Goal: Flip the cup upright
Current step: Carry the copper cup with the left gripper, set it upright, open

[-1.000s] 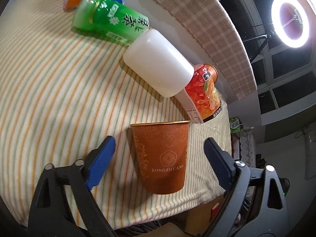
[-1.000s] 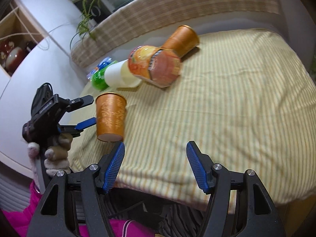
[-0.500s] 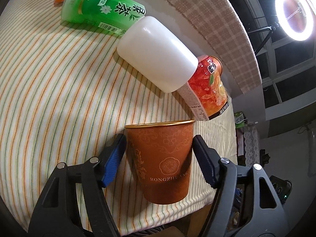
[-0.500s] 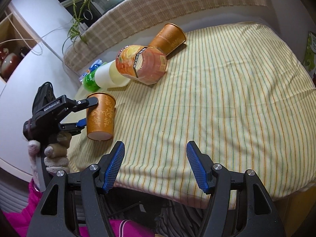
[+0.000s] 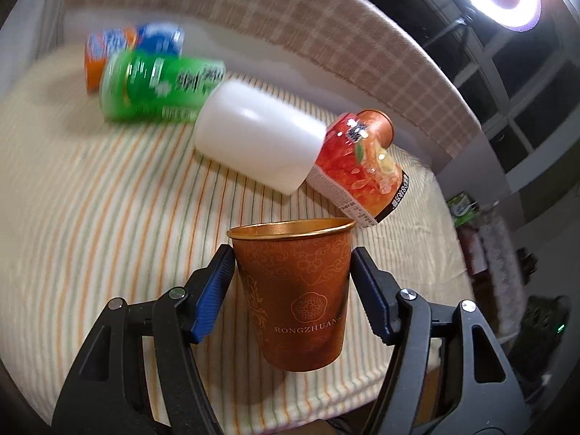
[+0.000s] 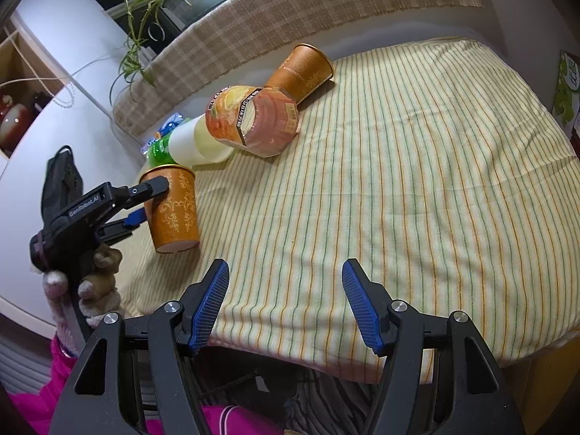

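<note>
An orange paper cup [image 5: 297, 290] with a gold rim stands mouth up between the blue pads of my left gripper [image 5: 290, 286], which is shut on its sides. The cup looks lifted slightly off the striped cloth [image 5: 90, 217]. In the right wrist view the same cup [image 6: 174, 210] sits in the left gripper [image 6: 145, 201] at the table's left edge. My right gripper [image 6: 286, 302] is open and empty over the near edge of the cloth [image 6: 398, 181].
Lying on their sides behind the cup are a white cup [image 5: 257, 137], a green bottle [image 5: 156, 88], a red-orange printed cup [image 5: 362, 170], an orange-blue can [image 5: 127, 47] and a second orange paper cup [image 6: 301, 70]. A checked bolster [image 6: 326, 3] borders the far side.
My left gripper closed from open onto the orange cup and has tilted and raised with it; the background blurs from the motion. My right gripper stayed open, drifting slightly.
</note>
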### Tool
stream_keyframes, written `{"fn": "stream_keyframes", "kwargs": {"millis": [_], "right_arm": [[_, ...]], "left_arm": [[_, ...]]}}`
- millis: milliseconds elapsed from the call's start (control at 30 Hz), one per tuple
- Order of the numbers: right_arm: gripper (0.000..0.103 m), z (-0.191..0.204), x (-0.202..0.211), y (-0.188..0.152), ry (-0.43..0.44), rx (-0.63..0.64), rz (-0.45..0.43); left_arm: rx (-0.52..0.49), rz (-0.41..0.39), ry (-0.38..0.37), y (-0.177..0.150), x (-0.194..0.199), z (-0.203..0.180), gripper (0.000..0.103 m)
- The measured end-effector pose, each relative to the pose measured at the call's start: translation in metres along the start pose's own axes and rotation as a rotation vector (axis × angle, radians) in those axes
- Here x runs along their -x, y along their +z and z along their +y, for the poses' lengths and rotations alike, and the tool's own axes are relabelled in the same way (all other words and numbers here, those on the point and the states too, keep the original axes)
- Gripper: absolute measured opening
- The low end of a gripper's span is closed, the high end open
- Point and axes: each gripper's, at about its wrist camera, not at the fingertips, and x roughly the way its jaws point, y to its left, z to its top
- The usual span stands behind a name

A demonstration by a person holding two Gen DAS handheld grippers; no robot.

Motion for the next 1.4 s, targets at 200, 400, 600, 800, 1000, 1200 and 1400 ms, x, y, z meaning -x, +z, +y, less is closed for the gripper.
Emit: {"fn": "stream_keyframes", "kwargs": {"millis": [200,400,600,800,1000,1200,1400], "right_arm": [[0.064,0.002,-0.002,0.001,0.008,-0.002,0.000],[0.064,0.001,-0.002,0.001,0.007,-0.010,0.000],[0.064,-0.001,0.001,-0.001,0.000,-0.015,-0.007],[0.064,-0.002,0.003,0.000,-0.005,-0.020,-0.018],[0.064,0.003,0.008,-0.001,-0.036,0.005,-0.041],[0.064,0.013,0.012,-0.001,-0.079,0.049,-0.080],[0.064,0.029,0.013,-0.001,-0.128,0.112,-0.113]], "left_arm": [[-0.133,-0.092,0.071,-0.001,0.007,-0.021,0.068],[-0.240,-0.192,0.133,-0.001,0.001,-0.036,0.068],[-0.344,-0.261,0.173,-0.009,-0.009,-0.048,0.068],[-0.389,-0.253,0.167,-0.020,-0.015,-0.051,0.068],[-0.374,-0.244,0.145,-0.027,-0.010,-0.048,0.067],[-0.361,-0.227,0.123,-0.031,-0.001,-0.043,0.067],[-0.349,-0.211,0.102,-0.036,0.005,-0.040,0.067]]}}
